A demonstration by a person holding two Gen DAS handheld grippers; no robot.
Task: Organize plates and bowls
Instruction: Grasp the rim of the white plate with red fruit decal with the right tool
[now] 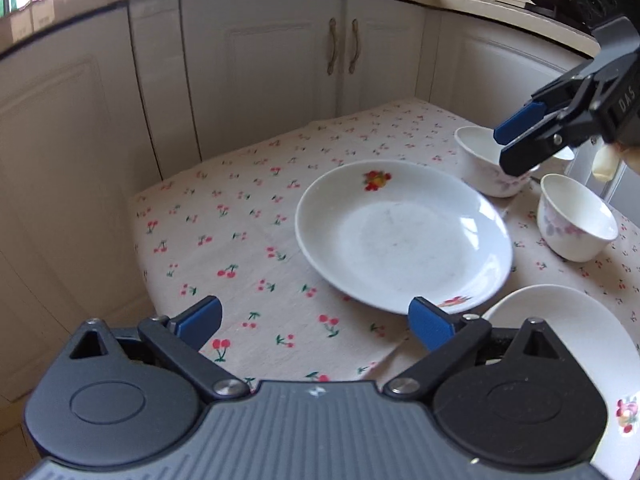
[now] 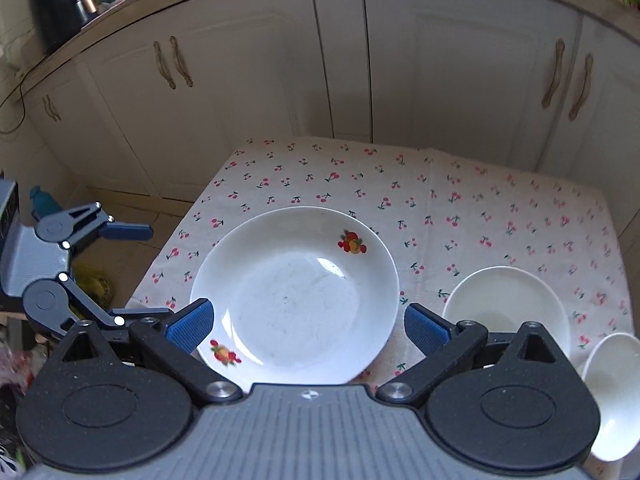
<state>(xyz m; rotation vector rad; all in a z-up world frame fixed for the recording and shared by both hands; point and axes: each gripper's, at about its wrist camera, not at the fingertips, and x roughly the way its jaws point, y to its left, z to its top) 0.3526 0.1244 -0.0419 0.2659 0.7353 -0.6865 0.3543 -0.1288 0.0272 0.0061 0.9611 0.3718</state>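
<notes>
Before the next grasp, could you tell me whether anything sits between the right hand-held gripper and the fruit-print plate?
Nothing visible does: the right hand-held gripper is open directly over the fruit-print plate, with only cherry tablecloth around it.

Fruit-print plate (image 1: pixel 404 236) on cherry tablecloth (image 1: pixel 224 248)

Daylight, soft and fairly bright, entering from window top-left in left wrist view. Glare patches on the white plate (image 1: pixel 404 236) in both views. Soft shadows under dishes on the tablecloth (image 2: pixel 460 208). Strong fisheye bending of the cabinets (image 2: pixel 460 68) at edges. Slight motion blur, corners dim.
</notes>
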